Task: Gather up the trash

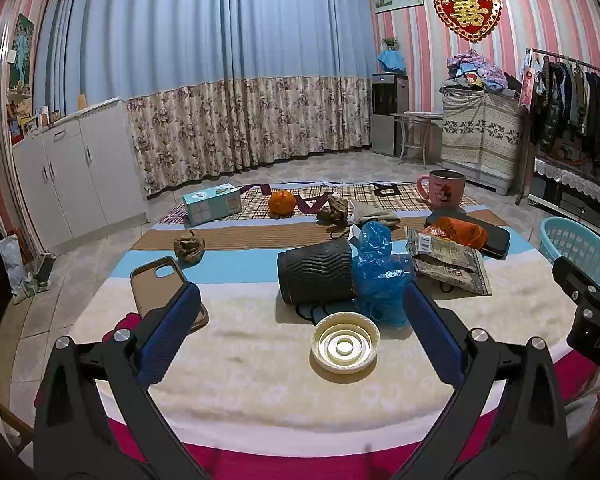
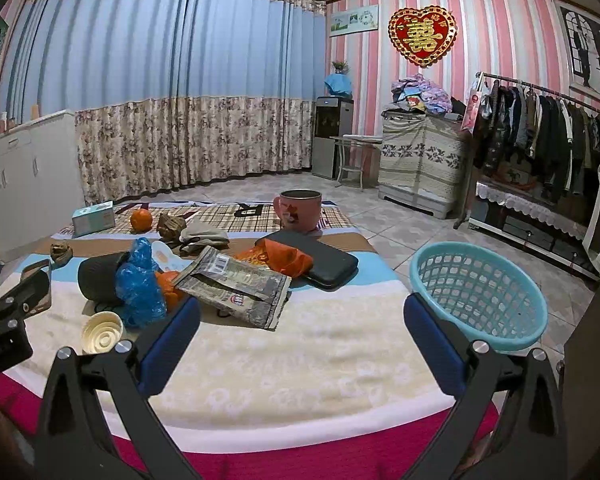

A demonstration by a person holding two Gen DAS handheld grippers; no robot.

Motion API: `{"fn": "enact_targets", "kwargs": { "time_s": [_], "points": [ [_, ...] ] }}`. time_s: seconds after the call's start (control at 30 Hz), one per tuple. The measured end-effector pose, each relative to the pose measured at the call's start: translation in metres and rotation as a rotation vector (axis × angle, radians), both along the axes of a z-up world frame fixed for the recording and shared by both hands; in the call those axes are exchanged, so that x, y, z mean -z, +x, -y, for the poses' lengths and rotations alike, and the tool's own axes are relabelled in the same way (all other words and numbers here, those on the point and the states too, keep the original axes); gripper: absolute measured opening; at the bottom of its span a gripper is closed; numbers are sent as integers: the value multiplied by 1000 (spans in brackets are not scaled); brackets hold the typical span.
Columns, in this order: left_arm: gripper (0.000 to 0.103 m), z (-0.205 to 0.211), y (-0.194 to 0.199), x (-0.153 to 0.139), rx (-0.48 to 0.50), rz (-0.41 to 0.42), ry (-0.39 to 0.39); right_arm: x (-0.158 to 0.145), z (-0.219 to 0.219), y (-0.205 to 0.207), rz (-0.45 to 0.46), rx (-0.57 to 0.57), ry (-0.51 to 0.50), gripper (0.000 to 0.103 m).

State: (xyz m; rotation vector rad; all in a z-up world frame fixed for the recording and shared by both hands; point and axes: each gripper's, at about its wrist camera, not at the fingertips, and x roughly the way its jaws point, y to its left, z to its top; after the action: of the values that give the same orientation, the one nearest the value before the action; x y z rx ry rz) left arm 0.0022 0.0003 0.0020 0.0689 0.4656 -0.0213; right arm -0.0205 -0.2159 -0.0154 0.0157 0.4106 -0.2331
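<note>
**A:** You're holding both grippers over the near edge of the bed (image 1: 260, 364), and both sets of jaws are standing spread wide with nothing between the pads. The left gripper (image 1: 300, 332) is hovering just short of the cream plastic lid (image 1: 345, 347); the right gripper (image 2: 300, 336) is pointing at bare blanket, with the silver snack wrapper (image 2: 236, 284) just beyond it.

**B:** So where is the trash sitting, and where is it going?

**A:** It's lying in a heap across the middle of the bed: the lid, the blue plastic bag (image 1: 380, 276) leaning against the black cup (image 1: 316, 272), the silver wrapper, the orange wrapper (image 2: 284, 258) on the black case (image 2: 320, 262), and brown crumpled wads (image 1: 189, 245) towards the left edge. I'm judging the blue basket (image 2: 480, 292) off the right edge to be the bin.

**B:** What are you worrying about?

**A:** You're mixing keepers with rubbish. The phone case (image 1: 160, 284), the pink mug (image 2: 300, 210), the orange (image 1: 282, 202) and the tissue box (image 1: 212, 204) are probably staying. If you're closing on the blue bag carelessly, you're likely dragging the cup over, since they're touching. The lid is lying flat on soft blanket, so the pads may be pushing it down and sliding off rather than pinching. And the basket is sitting beyond the edge, so a light wrapper released early is drifting to the floor.
</note>
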Motion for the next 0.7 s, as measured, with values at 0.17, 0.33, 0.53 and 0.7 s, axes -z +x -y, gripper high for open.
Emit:
{"fn": "enact_targets", "kwargs": {
  "time_s": [0.17,0.33,0.53,0.7],
  "points": [
    [98,-1,2,-1,0,1,0,0,1,-1,4,-2,2,99],
    [98,0,3,0,-1,3,1,-1,1,-1,2,-1,3,99],
    [98,0,3,0,0,4,1,0,0,-1,2,-2,2,99],
    [98,0,3,0,0,5,1,0,1,-1,3,-2,1,99]
  ]
}}
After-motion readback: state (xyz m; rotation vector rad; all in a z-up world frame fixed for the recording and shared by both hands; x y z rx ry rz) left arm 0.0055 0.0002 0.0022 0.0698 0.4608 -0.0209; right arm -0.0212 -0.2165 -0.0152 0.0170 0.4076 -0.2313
